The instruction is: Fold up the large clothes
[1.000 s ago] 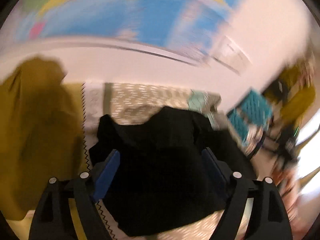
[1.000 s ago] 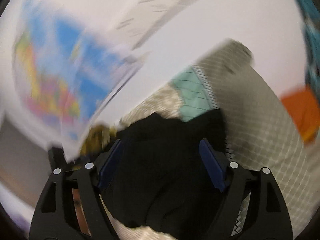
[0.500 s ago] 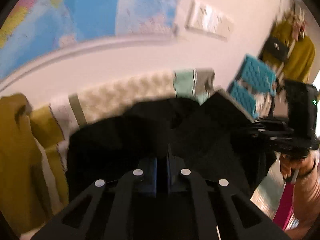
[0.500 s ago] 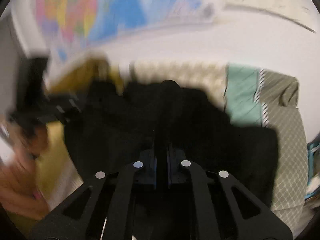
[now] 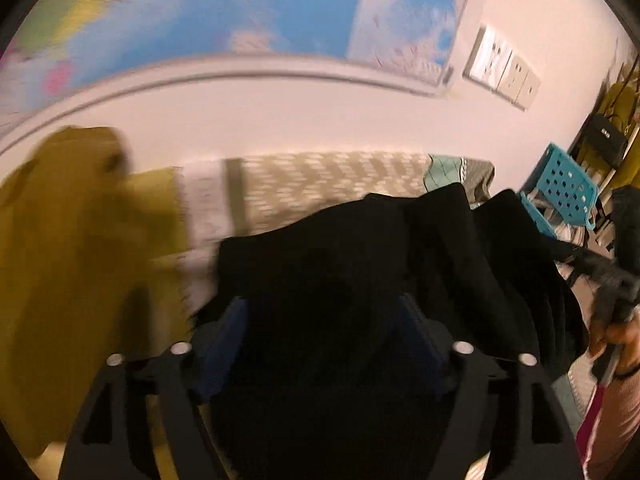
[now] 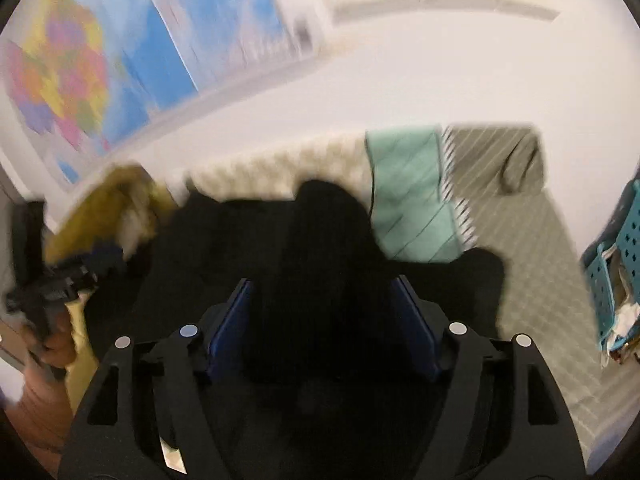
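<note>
Left tool (image 5: 322, 334) apparently just opened over black garment (image 5: 360, 248).

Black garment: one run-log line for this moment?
black garment: bunched on patterned bedspread | left hand-held gripper: just opened, over garment | right hand-held gripper: just opened, over garment

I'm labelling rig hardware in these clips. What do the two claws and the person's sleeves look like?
Both the left claw and the right claw have matte black angular frames with cut-out slots, round silver screw heads, and flat dark-blue pads inside each finger. No cables show. A pink garment with a magenta and white stripe shows at the edge.
</note>
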`<move>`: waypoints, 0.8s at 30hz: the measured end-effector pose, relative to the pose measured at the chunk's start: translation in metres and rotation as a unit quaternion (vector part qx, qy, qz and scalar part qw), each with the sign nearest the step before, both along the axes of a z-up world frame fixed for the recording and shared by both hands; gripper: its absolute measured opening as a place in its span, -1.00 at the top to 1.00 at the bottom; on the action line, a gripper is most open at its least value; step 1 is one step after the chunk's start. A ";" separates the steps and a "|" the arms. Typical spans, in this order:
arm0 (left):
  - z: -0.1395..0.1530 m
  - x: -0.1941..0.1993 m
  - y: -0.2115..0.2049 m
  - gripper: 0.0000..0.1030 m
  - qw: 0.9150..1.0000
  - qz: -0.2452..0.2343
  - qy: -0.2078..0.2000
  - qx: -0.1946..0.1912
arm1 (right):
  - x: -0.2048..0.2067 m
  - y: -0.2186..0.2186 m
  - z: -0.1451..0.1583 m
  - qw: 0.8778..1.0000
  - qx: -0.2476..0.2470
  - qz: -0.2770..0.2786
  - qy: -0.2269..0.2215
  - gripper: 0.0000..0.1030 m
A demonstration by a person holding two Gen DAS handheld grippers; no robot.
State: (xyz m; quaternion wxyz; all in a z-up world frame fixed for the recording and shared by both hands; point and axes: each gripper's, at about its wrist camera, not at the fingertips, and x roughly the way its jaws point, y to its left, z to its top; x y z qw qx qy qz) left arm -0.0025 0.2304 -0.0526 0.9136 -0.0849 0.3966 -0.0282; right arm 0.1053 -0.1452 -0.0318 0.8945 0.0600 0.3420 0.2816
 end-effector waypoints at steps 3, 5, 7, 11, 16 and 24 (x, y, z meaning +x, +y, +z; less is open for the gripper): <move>0.003 -0.043 0.006 -0.67 1.000 0.001 -0.022 0.018 | -0.038 -0.038 0.003 0.999 0.035 0.013 -0.018 -0.63; 0.000 -0.060 0.005 -0.72 0.999 0.002 -0.026 0.041 | -0.058 -0.056 -0.007 0.999 0.043 0.012 -0.013 -0.83; -0.009 -0.073 0.003 -0.79 0.998 0.002 -0.023 0.056 | -0.074 -0.064 -0.022 0.999 0.034 0.006 -0.002 -0.84; -0.023 -0.077 0.001 -0.85 0.999 -0.008 -0.026 0.029 | -0.089 -0.072 -0.061 0.999 0.028 0.000 0.034 -0.84; -0.040 -0.061 -0.011 -0.12 1.000 -0.016 -0.018 0.001 | -0.082 -0.067 -0.088 0.995 0.079 0.014 0.052 0.05; -0.006 -0.089 0.003 0.74 0.997 -0.002 -0.026 -0.076 | -0.128 -0.092 -0.016 0.993 0.108 0.029 -0.036 0.55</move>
